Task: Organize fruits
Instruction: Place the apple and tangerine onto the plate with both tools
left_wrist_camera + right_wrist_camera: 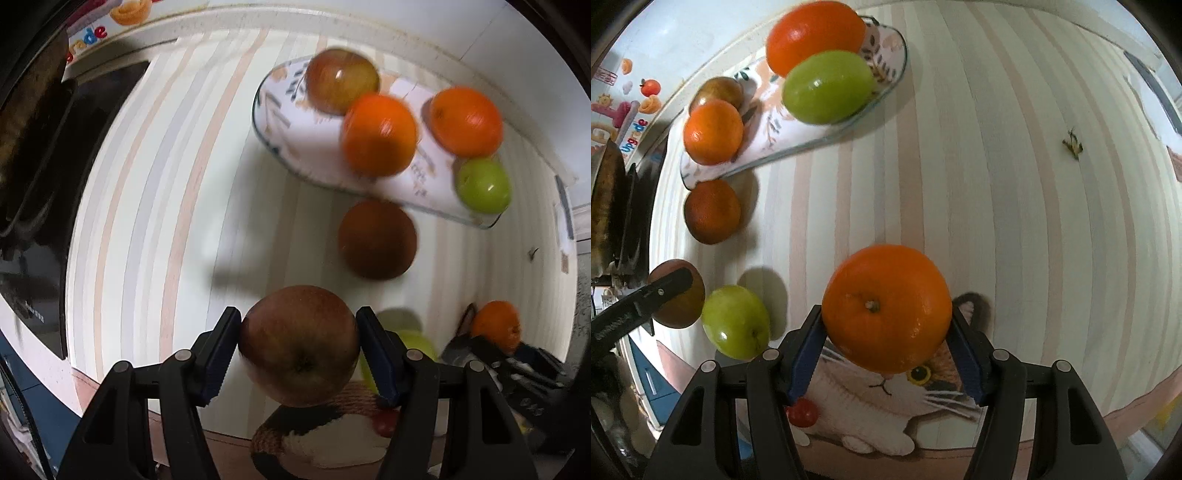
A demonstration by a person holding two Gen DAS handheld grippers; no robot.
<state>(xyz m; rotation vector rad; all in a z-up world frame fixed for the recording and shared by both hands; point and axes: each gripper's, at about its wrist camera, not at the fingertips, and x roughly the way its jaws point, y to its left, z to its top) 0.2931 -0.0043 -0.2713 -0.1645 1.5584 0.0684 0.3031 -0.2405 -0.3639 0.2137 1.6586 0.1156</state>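
Both grippers carry fruit, with the plate part filled

The left gripper [299, 354] jaws pinch a red apple [299, 343]; the right gripper [886, 328] jaws pinch an orange [886, 308]. The plate [768, 140] holds four: two oranges, one green apple [827, 86], one reddish apple. On the striped surface [997, 184] lie a dark fruit [712, 211] and a second green apple [735, 321], so the task looks roughly half done.

Striped tablecloth [997, 166] with cat print [886, 406]; dark stovetop [33, 221] alongside.

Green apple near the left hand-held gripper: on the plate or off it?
Off: the green apple lies on the striped tablecloth, apart from the plate.
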